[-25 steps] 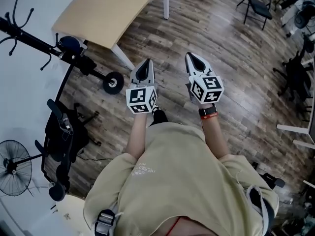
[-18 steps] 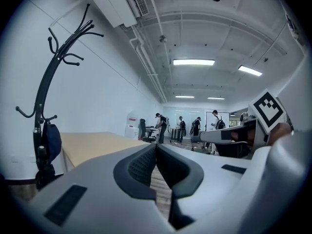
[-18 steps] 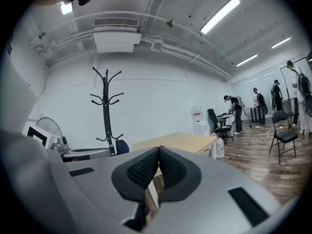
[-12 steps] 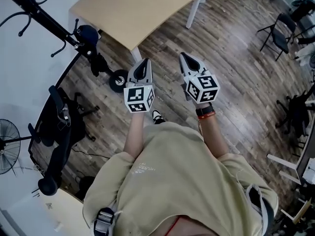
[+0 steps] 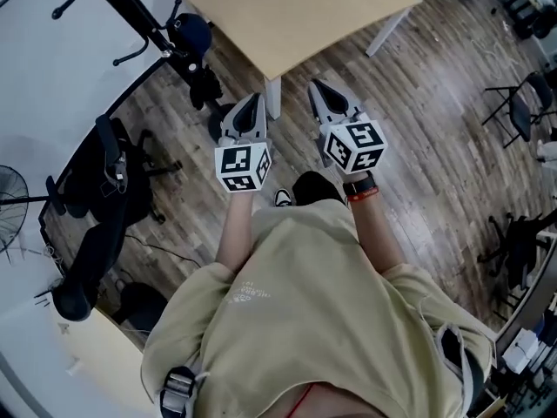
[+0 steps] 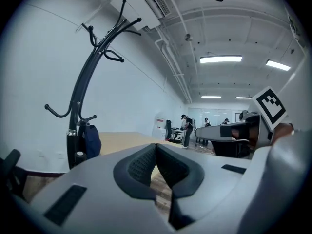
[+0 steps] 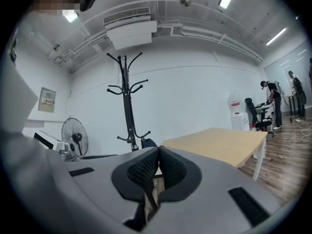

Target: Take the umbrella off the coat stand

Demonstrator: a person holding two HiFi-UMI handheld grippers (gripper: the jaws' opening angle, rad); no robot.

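The black coat stand (image 5: 135, 11) leans across the top left of the head view, and its hooks branch high against the wall. A dark blue folded umbrella (image 5: 191, 33) hangs low on it, next to the pole. Both grippers are held side by side in front of the person, pointing towards the table and the stand. My left gripper (image 5: 251, 103) is shut and empty, and so is my right gripper (image 5: 318, 90). In the left gripper view the stand (image 6: 80, 96) and umbrella (image 6: 90, 140) lie left of the shut jaws (image 6: 156, 147). From the right gripper (image 7: 158, 152), the stand (image 7: 127, 106) and the umbrella (image 7: 148, 142) are straight ahead, still some way off.
A light wooden table (image 5: 287, 16) with white legs stands just beyond the grippers, right of the stand. A black office chair (image 5: 104, 181) and a floor fan (image 5: 13, 198) are at the left by the wall. Folding chairs (image 5: 522, 103) stand at the right on the wood floor.
The person has turned and stepped towards the wall. Stand, umbrella and table have slid rightward and nearer in the head view. Both grippers stayed shut and travelled along with the body.
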